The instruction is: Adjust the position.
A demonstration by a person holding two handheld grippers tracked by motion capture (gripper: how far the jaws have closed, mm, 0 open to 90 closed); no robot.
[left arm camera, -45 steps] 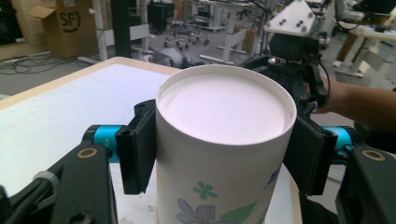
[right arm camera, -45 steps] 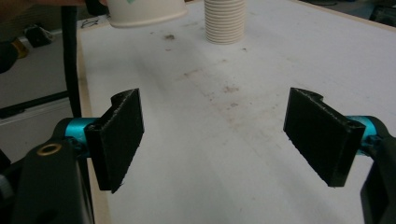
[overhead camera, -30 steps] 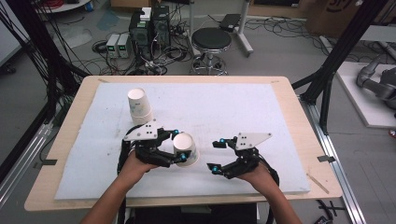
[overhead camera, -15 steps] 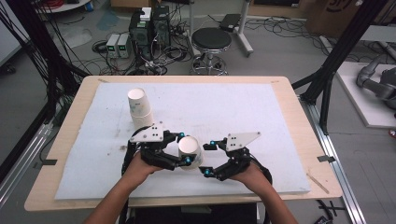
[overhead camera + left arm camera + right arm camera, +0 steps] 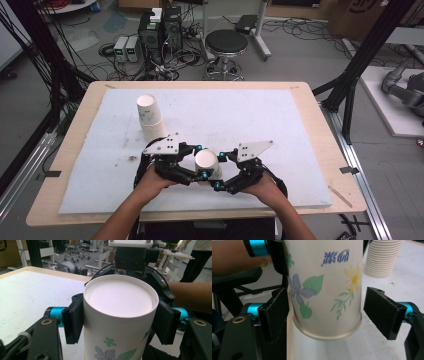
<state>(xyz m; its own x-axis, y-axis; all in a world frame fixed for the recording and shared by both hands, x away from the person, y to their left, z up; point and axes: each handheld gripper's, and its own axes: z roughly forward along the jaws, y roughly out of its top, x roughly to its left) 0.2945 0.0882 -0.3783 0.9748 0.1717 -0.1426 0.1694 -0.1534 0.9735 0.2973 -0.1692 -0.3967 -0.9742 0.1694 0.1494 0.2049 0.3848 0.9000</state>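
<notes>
Over the white mat (image 5: 300, 130), left fingers (image 5: 72, 322) pinch the cup (image 5: 205, 161); right fingers (image 5: 384, 312) spread.

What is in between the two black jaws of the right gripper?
A flowered paper cup, upside down, with a gap beside the right gripper's far jaw, seen in the right gripper view.

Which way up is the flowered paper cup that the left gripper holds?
Upside down. The cup shows its closed bottom on top in the left gripper view, and its rolled rim and inverted print show in the right gripper view.
</notes>
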